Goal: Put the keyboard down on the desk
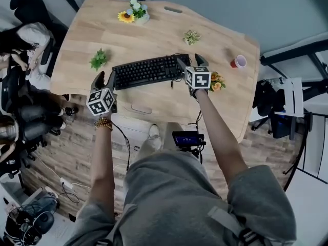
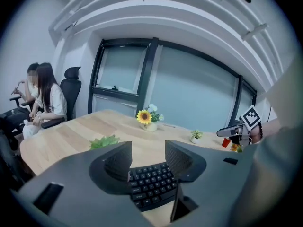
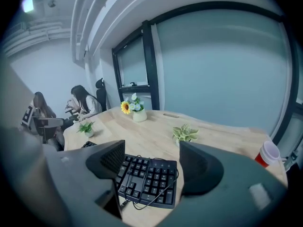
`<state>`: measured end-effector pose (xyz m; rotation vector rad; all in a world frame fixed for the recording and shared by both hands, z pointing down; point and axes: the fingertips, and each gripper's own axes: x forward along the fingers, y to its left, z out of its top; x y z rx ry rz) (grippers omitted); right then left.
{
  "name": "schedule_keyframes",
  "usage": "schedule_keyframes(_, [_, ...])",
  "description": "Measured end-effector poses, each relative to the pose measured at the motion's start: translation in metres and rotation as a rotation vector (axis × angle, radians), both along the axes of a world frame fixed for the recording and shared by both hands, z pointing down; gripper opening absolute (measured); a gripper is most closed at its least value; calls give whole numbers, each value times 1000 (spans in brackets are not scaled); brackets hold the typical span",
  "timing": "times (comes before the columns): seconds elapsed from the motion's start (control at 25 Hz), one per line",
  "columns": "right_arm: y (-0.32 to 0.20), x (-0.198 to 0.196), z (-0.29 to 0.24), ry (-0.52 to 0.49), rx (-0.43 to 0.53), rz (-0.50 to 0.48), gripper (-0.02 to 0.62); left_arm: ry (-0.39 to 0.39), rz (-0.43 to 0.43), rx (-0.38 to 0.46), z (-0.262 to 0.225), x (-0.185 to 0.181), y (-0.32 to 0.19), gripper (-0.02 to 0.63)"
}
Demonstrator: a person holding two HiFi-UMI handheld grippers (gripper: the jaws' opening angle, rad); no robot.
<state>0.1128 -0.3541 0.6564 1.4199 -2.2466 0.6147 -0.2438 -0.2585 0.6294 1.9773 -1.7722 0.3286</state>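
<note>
A black keyboard (image 1: 148,70) lies flat on the light wooden desk (image 1: 159,40), apart from both grippers. My left gripper (image 1: 105,79) stands open above its left end; in the left gripper view the keys (image 2: 151,183) show below the spread jaws of the gripper (image 2: 149,157), with nothing between them. My right gripper (image 1: 191,61) is open over the right end. In the right gripper view the keyboard (image 3: 149,181) has its black cable looped across the keys, and the gripper (image 3: 151,157) holds nothing.
A sunflower vase (image 1: 134,15) stands at the desk's far side. Small green plants (image 1: 98,59) (image 1: 191,36), orange flowers (image 1: 217,82) and a red cup (image 1: 238,62) ring the keyboard. People sit on office chairs at the left (image 2: 45,100).
</note>
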Motion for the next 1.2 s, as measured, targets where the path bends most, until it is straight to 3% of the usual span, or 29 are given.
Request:
schedule_keyframes(0.44, [12,-27,-104,12,234,-39,370,-71,109,221,-104,43,-12,222])
schedule_keyframes(0.8, [50,-49,-192,14,437,-78,370,-135,155,388,-183,76,3,222])
schedule_keyframes(1.2, [108,-68,-242,0,574,-111,370,-152,178,526,-228,112,38,222])
